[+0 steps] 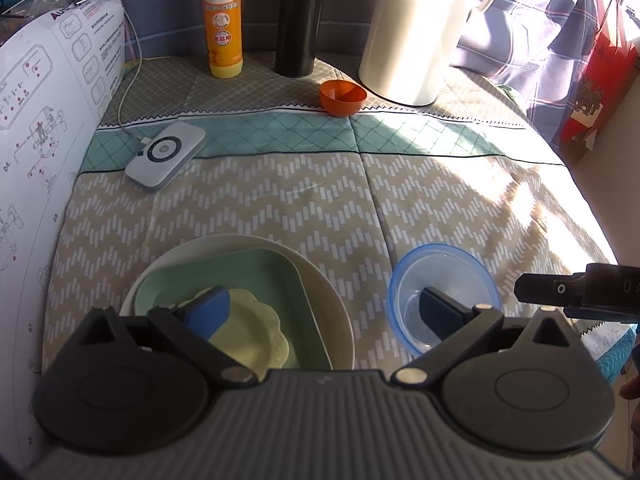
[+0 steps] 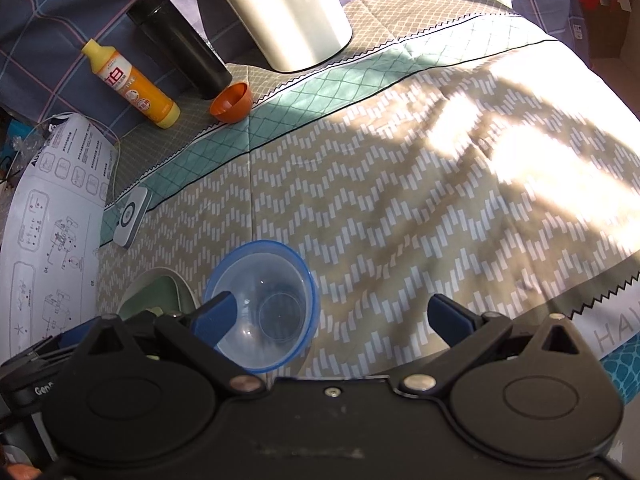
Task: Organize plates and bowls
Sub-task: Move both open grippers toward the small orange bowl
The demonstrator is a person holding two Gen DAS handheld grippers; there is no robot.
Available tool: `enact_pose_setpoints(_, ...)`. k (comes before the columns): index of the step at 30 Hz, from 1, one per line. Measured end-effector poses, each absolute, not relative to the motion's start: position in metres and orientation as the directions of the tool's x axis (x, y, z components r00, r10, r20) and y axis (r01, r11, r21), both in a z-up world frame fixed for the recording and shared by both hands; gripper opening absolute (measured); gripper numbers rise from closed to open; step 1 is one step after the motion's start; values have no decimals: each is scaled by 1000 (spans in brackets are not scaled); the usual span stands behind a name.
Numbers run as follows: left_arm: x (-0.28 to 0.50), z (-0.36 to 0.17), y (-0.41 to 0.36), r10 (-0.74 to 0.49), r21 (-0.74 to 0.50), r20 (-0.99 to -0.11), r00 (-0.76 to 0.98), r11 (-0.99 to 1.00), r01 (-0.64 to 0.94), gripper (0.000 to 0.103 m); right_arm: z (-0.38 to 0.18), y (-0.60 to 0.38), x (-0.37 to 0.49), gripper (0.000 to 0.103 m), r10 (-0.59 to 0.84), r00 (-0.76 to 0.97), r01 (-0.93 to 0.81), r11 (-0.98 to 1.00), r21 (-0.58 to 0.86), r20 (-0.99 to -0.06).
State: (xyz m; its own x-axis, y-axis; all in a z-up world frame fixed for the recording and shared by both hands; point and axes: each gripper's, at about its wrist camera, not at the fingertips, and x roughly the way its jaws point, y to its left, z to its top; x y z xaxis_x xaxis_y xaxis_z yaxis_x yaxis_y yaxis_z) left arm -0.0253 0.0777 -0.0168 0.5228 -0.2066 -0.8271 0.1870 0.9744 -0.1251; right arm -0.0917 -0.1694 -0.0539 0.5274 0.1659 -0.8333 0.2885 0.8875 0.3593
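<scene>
A clear blue-rimmed bowl (image 2: 262, 306) sits empty on the patterned cloth (image 2: 400, 220), its rim at the left finger of the right gripper (image 2: 334, 316), whose jaws are spread and hold nothing. The left gripper (image 1: 324, 312), jaws likewise spread and empty, hangs with its left finger above the nested stack: yellow scalloped dish (image 1: 252, 332) in green plate (image 1: 224, 272) in white plate (image 1: 328, 300). The likely step is gripping the bowl's rim: straddle it squarely, then close gently. An orange bowl (image 1: 342, 98) waits well ahead.
</scene>
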Motion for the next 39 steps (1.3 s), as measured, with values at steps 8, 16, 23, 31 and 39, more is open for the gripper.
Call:
enact_pose_setpoints(8,-16,-19,80,-192,-108,-830,524,977,186,103,-56,-168,-80,103,167,522,273,896,349,-836)
enact_pose_setpoints(16,11,-13,82,-139,-41,-814,565,982,183,103,-42,-169,-53,103,155,564,248,905,345,-811)
enact_pose_setpoints(23,48,2,80,-115,-5,-778,618,984,177,103,-25,-172,-16,103,161,615,234,898,373,-772)
enact_pose_setpoints(31,97,0,65,-102,37,-759,643,979,199,103,-23,-180,34,101,134,678,228,896,381,-723)
enact_pose_setpoints(39,162,-19,58,-114,4,-765,634,983,182,97,-27,-183,96,86,164,697,216,881,422,-698)
